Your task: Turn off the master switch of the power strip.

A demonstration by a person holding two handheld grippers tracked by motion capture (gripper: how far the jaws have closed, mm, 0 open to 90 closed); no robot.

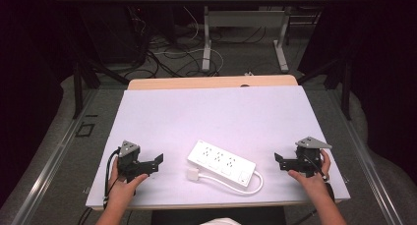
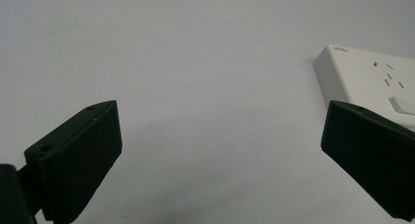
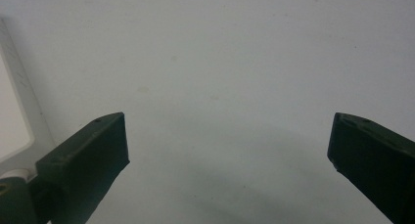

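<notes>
Lying flat near the front edge of the pale lilac table top [image 1: 211, 112], the white plastic power strip [image 1: 221, 163] has its white cable [image 1: 246, 185] and white plug [image 1: 192, 174] curled just beside it. The left gripper [image 1: 156, 162] rests left of the strip, the right gripper [image 1: 278, 161] right of it; both have jaws wide apart and hold nothing. A careless grip on the cable could drag the strip toward the edge. No container is present.
</notes>
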